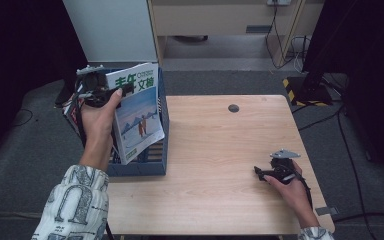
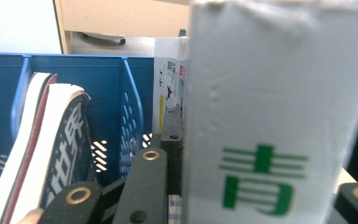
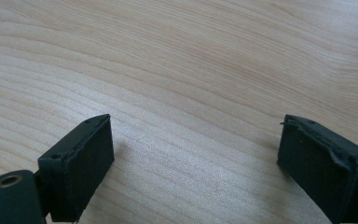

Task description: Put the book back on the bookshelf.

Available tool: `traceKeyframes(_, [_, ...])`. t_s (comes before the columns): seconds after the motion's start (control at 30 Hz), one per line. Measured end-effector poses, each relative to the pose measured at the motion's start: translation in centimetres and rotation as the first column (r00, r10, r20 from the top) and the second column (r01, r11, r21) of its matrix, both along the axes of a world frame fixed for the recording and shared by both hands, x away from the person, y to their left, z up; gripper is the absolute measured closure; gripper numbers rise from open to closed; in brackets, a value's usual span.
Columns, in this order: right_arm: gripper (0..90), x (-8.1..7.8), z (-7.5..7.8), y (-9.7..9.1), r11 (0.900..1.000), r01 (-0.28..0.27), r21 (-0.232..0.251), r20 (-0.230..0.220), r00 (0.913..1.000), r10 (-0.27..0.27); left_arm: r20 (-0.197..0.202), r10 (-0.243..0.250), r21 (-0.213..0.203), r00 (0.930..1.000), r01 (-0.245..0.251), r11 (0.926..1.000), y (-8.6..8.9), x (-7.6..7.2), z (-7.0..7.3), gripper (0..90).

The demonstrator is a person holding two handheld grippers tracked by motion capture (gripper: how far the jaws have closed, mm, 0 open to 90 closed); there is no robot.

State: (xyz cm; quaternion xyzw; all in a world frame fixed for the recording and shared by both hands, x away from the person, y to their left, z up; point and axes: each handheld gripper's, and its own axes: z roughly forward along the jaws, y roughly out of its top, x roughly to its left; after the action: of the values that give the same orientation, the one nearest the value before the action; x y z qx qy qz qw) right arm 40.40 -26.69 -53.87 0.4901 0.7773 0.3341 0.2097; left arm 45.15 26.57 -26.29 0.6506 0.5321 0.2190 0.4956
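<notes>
This looks like a lab or office workroom set up for recording. A plain light-wood bench (image 1: pixel 215 150) with a cable grommet (image 1: pixel 233 108) stands on grey carpet (image 1: pixel 25 150). Dark curtains (image 1: pixel 360 40) hang at both sides, and loose cables (image 1: pixel 347 150) trail across the floor beside a yellow-and-black hazard strip (image 1: pixel 294 91). Behind are pale wooden furniture (image 1: pixel 220 20) and a white panel (image 1: pixel 112 30), possibly a cabinet. A blue file rack (image 1: pixel 162 125) holds magazines.

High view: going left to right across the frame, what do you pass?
Left gripper clamped on the magazine, above the blue file rack → round grommet hole in the wooden table → right gripper, open, low over the table.
</notes>
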Motion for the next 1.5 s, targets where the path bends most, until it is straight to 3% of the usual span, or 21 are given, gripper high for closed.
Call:
traceKeyframes(0.13, [10.7,0.0,0.0,0.0,1.0,0.001,-0.001,0.001,1.0,-0.001,0.0,0.01,0.001,1.0,-0.01,1.0,0.5,0.1,0.0,73.3])
traceKeyframes(0.3, [10.7,0.0,0.0,0.0,1.0,0.001,0.0,0.0,1.0,-0.001,0.004,0.023,0.034,0.9997,-0.023,0.9992,0.6,0.5,-0.1,73.3])
traceKeyframes(0.37, [10.7,0.0,0.0,0.0,1.0,0.001,-0.001,0.001,1.0,-0.001,0.004,0.024,0.022,0.9997,-0.024,0.9995,0.6,0.8,-0.3,73.3])
traceKeyframes(0.47, [10.7,0.0,0.0,0.0,1.0,0.001,0.0,0.0,1.0,-0.001,0.008,0.023,0.014,0.9997,-0.023,0.9996,0.1,1.0,-0.6,73.3])
traceKeyframes(0.6, [10.7,0.0,0.0,0.0,1.0,0.001,-0.001,0.001,1.0,-0.001,0.016,0.023,0.037,0.9996,-0.023,0.999,-0.9,1.3,-0.7,73.3])
traceKeyframes(0.97, [10.7,0.0,0.0,0.0,1.0,0.001,0.0,0.0,1.0,-0.001,0.025,-0.02,0.0,0.9995,0.02,0.9998,-2.5,1.9,-1.5,73.3])
traceKeyframes(1.5, [10.7,0.0,0.0,0.0,1.0,0.0,0.0,-0.002,1.0,0.0,0.056,-0.038,-0.004,0.9977,0.038,0.9993,-3.1,2.4,-2.7,73.2])
